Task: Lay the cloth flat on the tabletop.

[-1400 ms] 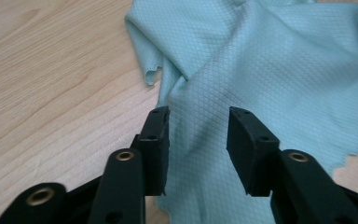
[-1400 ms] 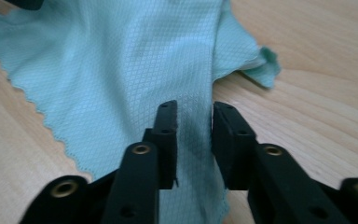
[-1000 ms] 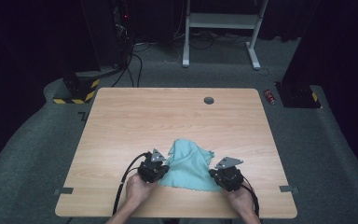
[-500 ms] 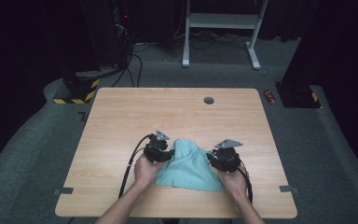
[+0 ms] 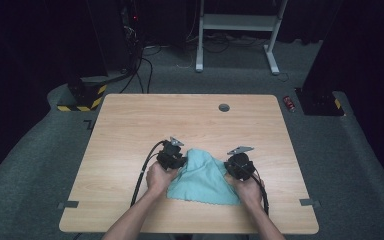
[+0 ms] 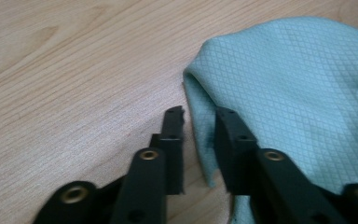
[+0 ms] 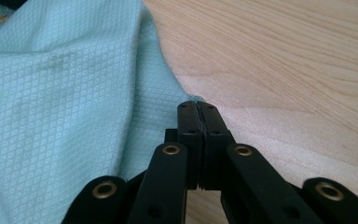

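- Nearest to the person, the teal cloth (image 5: 204,176) lies rumpled on the near half of the bench (image 5: 130,125), its scalloped near edge close to the bench's front edge, and both hands flank it.
- Left gripper (image 6: 199,122): its jaws have just been closing; a narrow gap remains, and the cloth's folded left edge (image 6: 200,140) stands up between them. The pads do not look pressed onto it, so I'd call this a near-grip, not a hold.
- Right gripper (image 7: 198,112): the jaws have just been closing and now sit flush together, with the cloth's right edge running right into the tips; it looks pinched on a thin sliver of the hem, though the contact is small.
- Key relation: in the high view the cloth sits between the grippers, left gripper (image 5: 170,156) on its left flank and right gripper (image 5: 239,166) on its right flank, both about level with its upper half.
- Each side's edge lies directly inward of its gripper, so neither hand is clearly nearer.
- Cloth's long axis runs roughly near-to-far, with a peaked ridge (image 5: 200,152) pointing away from the person.
- Beyond the peak lies bare wood; a small round grommet (image 5: 224,107) is well apart near the far edge.
- Judgement: the next move probably needs the left jaws fully closed on that fold before any lift or spread.
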`<state>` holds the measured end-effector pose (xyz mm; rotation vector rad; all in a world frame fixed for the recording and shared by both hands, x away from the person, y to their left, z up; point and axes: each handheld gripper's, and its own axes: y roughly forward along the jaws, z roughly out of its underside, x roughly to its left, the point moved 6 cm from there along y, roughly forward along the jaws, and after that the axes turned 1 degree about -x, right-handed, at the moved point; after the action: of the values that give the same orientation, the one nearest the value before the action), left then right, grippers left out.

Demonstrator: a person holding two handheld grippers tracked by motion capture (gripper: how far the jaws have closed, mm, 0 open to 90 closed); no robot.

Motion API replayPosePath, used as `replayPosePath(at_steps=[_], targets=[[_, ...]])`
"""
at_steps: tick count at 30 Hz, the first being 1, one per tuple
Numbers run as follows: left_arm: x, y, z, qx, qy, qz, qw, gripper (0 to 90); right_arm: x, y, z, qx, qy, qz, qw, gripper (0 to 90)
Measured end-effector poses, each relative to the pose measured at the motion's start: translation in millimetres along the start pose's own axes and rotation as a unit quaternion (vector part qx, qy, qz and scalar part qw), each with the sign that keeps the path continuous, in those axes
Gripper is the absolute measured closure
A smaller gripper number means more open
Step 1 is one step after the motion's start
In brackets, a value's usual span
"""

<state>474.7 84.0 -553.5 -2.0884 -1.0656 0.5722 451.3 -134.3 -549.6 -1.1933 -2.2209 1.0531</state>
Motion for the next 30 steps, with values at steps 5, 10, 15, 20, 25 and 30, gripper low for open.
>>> replayPosePath(at_steps=[5, 10, 15, 20, 25, 30], targets=[[-4.1, 0.7, -1.3, 0.01, 0.012, 0.017, 0.9997, 88.1, 1.0, -4.5, -3.7, -0.011, 0.001, -0.004, 0.9999, 89.7], [3.7, -16.2, -15.4, -0.023, 0.017, 0.02, 0.9994, 89.3, 1.1, -21.4, -13.4, -0.04, -0.008, -0.003, 0.9992, 89.7], [12.0, -32.3, -16.5, -0.041, 0.011, 0.015, 0.999, 89.3, -3.1, -32.6, -18.4, -0.057, -0.01, 0.003, 0.9983, 89.7], [18.2, -48.6, -12.1, -0.05, 0.029, 0.003, 0.9983, 89.1, -6.6, -41.7, -18.7, -0.068, -0.012, 0.009, 0.9975, 89.7], [16.1, -43.7, -0.5, -0.026, 0.052, 0.001, 0.9983, 88.9, -6.4, -34.2, -7.2, -0.046, -0.018, 0.004, 0.9988, 89.6], [12.3, -37.1, 7.3, -0.007, 0.057, 0.016, 0.9982, 88.8, -5.9, -23.9, 7.9, -0.016, -0.018, -0.007, 0.9997, 89.5]])
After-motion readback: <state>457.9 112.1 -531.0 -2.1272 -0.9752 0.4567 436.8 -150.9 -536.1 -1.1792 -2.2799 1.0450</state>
